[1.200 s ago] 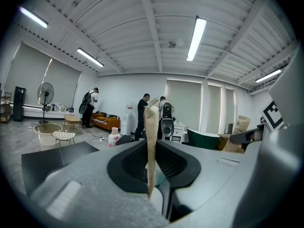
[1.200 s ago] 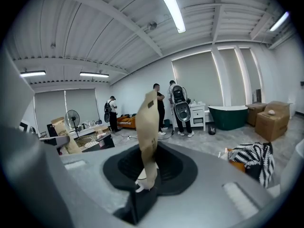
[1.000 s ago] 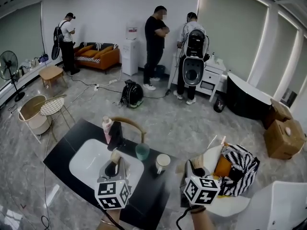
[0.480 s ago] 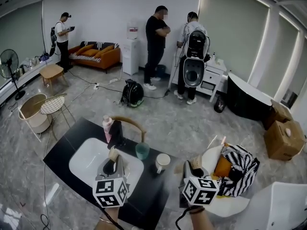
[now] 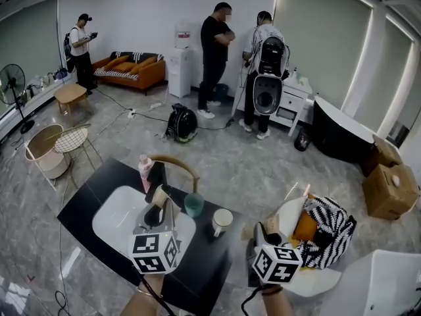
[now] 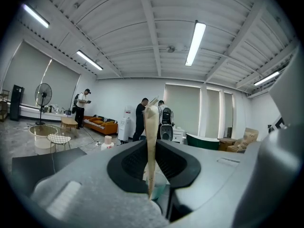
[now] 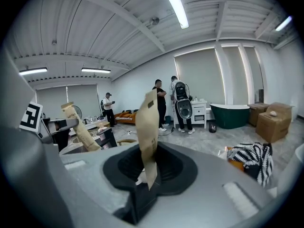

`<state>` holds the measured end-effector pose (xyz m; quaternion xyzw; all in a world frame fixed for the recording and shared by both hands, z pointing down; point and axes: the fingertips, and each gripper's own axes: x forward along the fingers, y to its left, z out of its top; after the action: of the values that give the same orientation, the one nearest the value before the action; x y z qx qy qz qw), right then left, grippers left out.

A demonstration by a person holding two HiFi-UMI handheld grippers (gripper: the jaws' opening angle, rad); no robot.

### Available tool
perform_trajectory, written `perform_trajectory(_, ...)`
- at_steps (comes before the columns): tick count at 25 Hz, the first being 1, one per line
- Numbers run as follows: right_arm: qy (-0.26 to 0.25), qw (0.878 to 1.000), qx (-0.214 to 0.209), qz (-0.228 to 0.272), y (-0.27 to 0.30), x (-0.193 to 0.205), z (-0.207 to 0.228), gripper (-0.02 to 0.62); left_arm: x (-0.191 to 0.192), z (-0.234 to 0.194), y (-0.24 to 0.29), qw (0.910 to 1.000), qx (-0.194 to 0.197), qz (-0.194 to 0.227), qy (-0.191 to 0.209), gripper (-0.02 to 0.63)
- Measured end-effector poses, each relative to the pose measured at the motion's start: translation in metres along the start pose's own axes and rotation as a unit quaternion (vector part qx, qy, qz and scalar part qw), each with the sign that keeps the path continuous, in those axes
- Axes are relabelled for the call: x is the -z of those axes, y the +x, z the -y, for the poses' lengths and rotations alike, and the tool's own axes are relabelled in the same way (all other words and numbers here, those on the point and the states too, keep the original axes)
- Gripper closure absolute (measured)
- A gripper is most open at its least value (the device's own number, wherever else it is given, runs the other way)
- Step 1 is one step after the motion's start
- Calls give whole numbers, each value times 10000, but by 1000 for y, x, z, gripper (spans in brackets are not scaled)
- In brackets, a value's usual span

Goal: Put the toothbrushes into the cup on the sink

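head view: the left gripper (image 5: 158, 208) reaches forward over the white sink basin (image 5: 108, 224) set in the black bench (image 5: 207, 262). the person's wrist shows under its marker cube at the bottom edge. a tan paper-wrapped toothbrush (image 5: 158, 193) sticks up from its jaws, near the teal cup (image 5: 194, 205) but not in it. a white mug (image 5: 222, 221) stands just right of that cup, and both sit on the bench beside the basin. the right gripper (image 5: 266, 232) is held off the bench's right edge, well apart from the cups and next to a striped bag (image 5: 332, 232).

left gripper view: the gripper points level into the room. its jaws are closed on the paper-wrapped toothbrush, which is seen edge-on and upright, rising well above the pads.

right gripper view: the jaws are clamped on a second wrapped toothbrush (image 7: 149, 127), its sleeve standing up and leaning slightly right. at the left edge the left gripper shows side-on, its toothbrush tilted.
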<state>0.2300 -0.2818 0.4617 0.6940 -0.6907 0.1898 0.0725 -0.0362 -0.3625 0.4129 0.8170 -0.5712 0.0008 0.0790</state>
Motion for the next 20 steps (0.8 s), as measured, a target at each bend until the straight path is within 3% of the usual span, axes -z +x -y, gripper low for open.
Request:
perform_trajectory(11,24,9999,73,-138,3,9,13,540,3,19,40,9996,201,-30,202,557)
perform_trajectory(20,84,9996,181,-199,3,14,25,540,2,23,64,9995,301,42,102,557)
